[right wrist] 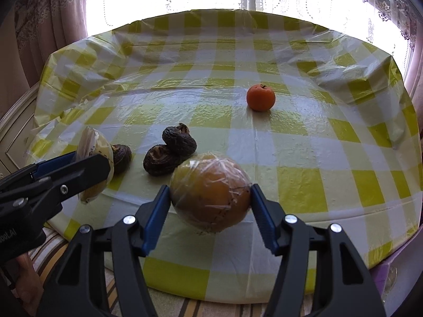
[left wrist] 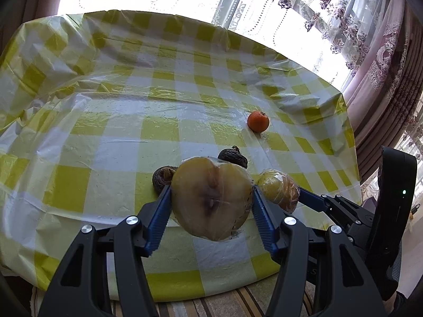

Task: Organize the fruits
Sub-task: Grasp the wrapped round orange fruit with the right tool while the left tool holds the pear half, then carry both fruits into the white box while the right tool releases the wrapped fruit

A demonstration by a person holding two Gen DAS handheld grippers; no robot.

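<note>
Worktop [right wrist: 304, 185]: yellow-checked plastic cloth, curtained window behind.
My left gripper [left wrist: 210, 198]: fingers clenched on the wrapped halved fruit [left wrist: 211, 198].
My right gripper [right wrist: 210, 196]: fingers grasped the wrapped round fruit [right wrist: 210, 192].
Beyond: three dark shrivelled fruits [right wrist: 171, 153].
Farthest: orange [right wrist: 261, 97], apart.

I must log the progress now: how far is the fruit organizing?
Done: three dark shrivelled fruits lie grouped near the front. In hand: the left gripper grips a plastic-wrapped cut pale fruit half; the right gripper grips a wrapped round yellow-brown fruit. Left: the small orange tangerine sits alone.
</note>
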